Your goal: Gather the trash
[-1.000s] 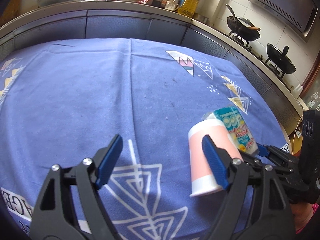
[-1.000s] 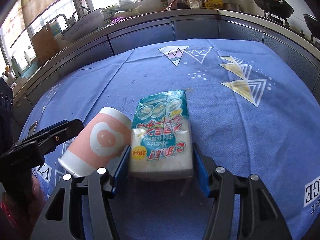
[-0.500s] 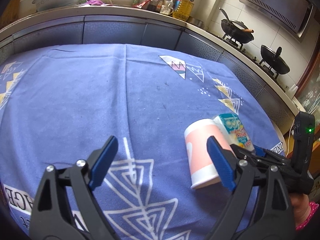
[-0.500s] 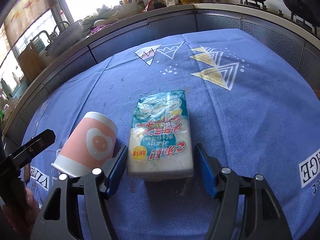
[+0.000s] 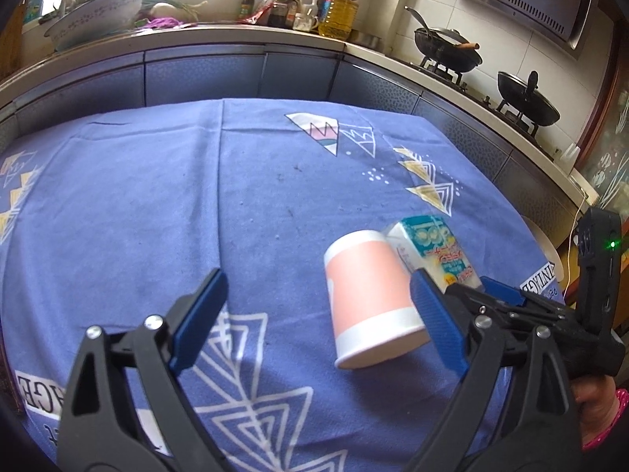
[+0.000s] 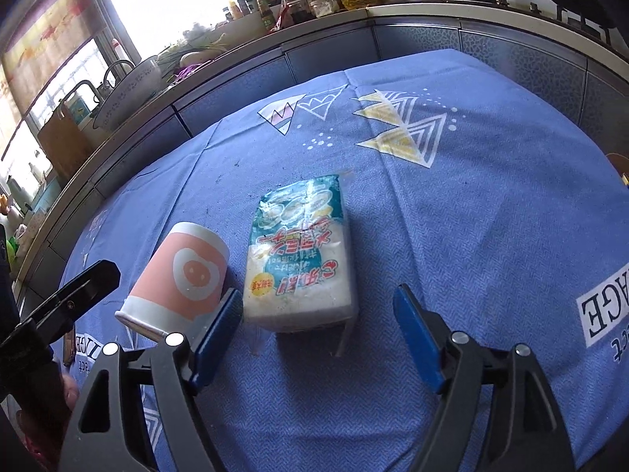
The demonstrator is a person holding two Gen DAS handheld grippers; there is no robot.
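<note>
Paper cup and sponge packet lay released on the blue-clothed surface, both grippers' jaws spreading.

The left gripper (image 5: 318,320) had its jaws wide apart and opening; the pink-and-white paper cup (image 5: 369,297) lay on its side just inside the right-hand blue pad (image 5: 438,324), whether touching it could not be told, with bare tablecloth (image 5: 157,196) across the rest of the gap. The right gripper (image 6: 316,334) likewise had its jaws wide and opening, holding nothing; the wrapped sponge packet (image 6: 300,263) lay flat on the cloth just ahead of the gap, clear of both pads. Cup and packet lay side by side, touching or nearly so, the cup's open rim pointing toward the person. Behind the surface ran a kitchen counter (image 5: 243,35) crowded with bottles, and two black woks (image 5: 526,100) stood on the stove.
</note>
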